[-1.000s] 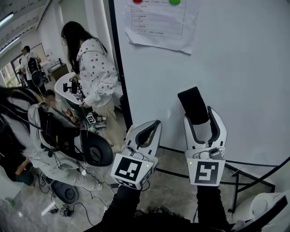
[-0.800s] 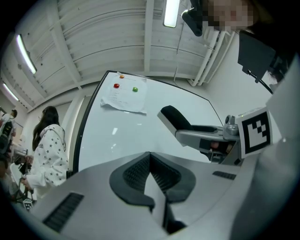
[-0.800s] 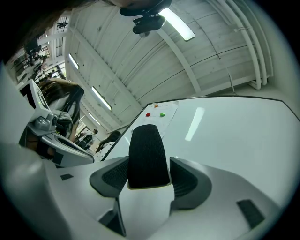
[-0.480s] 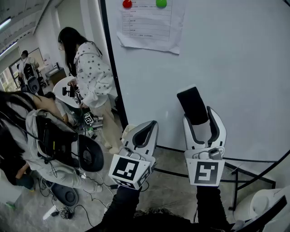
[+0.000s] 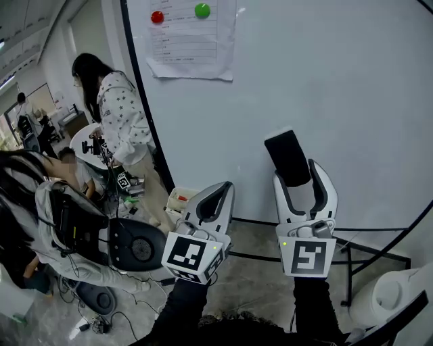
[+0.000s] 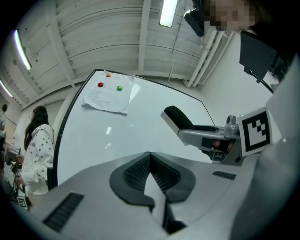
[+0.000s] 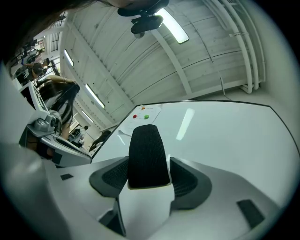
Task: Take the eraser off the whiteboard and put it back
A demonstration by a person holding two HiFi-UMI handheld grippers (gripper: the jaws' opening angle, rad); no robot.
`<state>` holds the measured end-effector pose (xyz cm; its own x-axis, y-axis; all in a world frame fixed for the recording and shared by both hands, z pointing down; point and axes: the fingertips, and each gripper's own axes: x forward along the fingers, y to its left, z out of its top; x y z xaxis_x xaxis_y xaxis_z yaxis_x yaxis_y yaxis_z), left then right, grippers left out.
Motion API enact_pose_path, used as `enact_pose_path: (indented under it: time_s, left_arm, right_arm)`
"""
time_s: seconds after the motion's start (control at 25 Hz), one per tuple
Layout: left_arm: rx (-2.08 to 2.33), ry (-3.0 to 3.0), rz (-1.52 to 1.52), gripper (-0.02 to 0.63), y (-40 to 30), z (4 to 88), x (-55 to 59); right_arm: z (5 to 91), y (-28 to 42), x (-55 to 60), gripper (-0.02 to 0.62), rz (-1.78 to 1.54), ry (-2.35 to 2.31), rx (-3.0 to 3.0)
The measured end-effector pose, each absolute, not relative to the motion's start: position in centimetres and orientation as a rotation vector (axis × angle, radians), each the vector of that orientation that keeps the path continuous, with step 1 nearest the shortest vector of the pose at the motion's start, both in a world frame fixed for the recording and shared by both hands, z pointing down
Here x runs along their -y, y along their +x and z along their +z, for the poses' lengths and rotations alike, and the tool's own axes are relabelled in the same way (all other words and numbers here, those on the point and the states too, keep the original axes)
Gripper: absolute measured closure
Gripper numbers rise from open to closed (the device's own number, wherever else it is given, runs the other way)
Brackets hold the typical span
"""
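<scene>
The black eraser [image 5: 287, 157] with a pale backing stands up between the jaws of my right gripper [image 5: 299, 173], which is shut on its lower end. In the right gripper view the eraser [image 7: 147, 154] sticks out past the pads toward the whiteboard [image 5: 352, 88]. Whether it touches the board I cannot tell. My left gripper [image 5: 220, 194] hangs to the left of it, shut, its pads [image 6: 161, 176] meeting at the tip with nothing held. From the left gripper view the eraser [image 6: 177, 117] shows side-on in front of the board.
A paper sheet [image 5: 189, 37] is pinned to the board's upper left by a red magnet [image 5: 157, 17] and a green magnet [image 5: 201, 10]. People [image 5: 118, 115] and a black chair [image 5: 132, 246] fill the left. The board's stand legs [image 5: 369, 246] and a white bin [image 5: 389, 297] lie below right.
The paper sheet, the board's left edge and the people have slid left in the head view. Both grippers keep their places in the picture, the eraser still in the right one.
</scene>
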<state>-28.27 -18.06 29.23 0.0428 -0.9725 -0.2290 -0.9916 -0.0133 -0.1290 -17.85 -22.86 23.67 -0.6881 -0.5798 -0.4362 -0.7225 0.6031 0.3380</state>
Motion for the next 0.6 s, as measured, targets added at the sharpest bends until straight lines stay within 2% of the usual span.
enact_pose_path:
  time_s: [0.6]
  left_arm:
    - [-1.857, -2.259, 0.122, 0.600, -17.5, 29.8, 20.6]
  right_arm:
    - [23.4, -6.7, 24.4, 0.320, 0.713, -1.275, -2.511]
